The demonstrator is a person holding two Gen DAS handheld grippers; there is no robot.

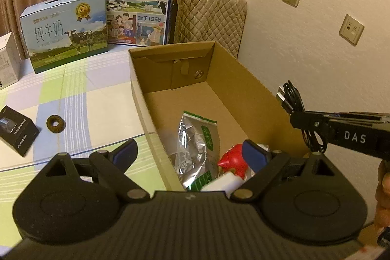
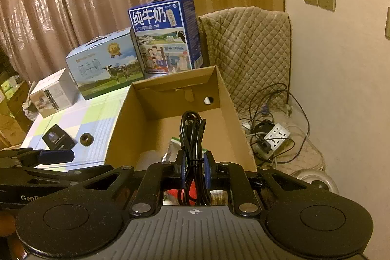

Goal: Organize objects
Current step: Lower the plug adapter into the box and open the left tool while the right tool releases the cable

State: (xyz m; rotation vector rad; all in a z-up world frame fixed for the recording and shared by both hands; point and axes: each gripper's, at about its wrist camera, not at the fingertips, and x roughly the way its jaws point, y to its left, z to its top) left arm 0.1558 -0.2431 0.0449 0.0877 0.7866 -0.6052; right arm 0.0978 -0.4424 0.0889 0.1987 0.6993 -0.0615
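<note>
We see a checked tablecloth before curtains; our right gripper clamps a cable bundle over the cardboard box, left gripper spread wide.

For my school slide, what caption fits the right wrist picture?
Right gripper holds a bundled black cable over an open brown cardboard box.
</note>
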